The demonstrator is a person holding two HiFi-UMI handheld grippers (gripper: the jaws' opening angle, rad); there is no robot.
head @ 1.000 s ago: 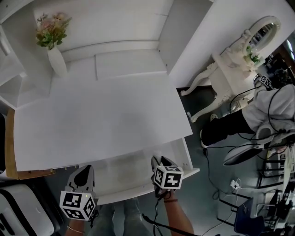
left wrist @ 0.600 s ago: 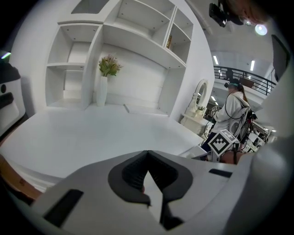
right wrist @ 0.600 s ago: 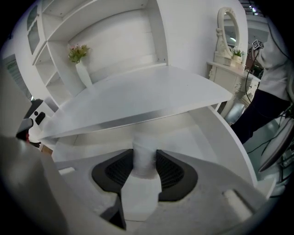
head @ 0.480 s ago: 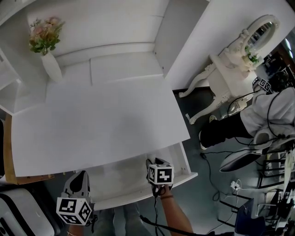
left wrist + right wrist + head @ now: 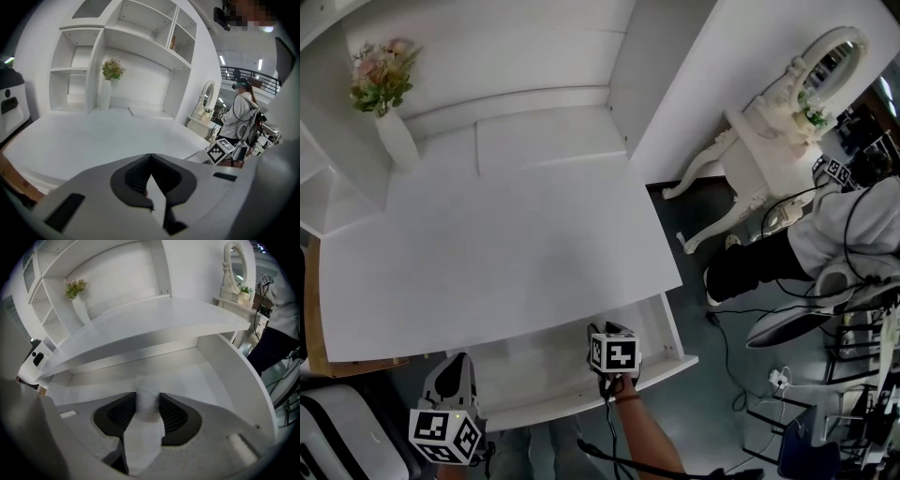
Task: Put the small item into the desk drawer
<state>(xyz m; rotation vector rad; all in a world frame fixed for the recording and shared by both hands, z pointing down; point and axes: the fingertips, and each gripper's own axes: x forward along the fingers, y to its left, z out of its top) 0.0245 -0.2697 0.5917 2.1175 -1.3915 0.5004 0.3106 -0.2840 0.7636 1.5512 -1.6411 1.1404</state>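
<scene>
Small white item [image 5: 146, 383] clamped in right claw [image 5: 147, 398] over open desk drawer [image 5: 201, 376], left claw [image 5: 151, 158] pressed together, empty

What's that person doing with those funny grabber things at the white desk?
A person is putting something away. The right gripper is closed on a small white item and hangs over the open desk drawer, pointing down into it. The item has not been let go yet. The left gripper is shut with nothing in it and waits off to the left of the drawer, beside the desk.
</scene>
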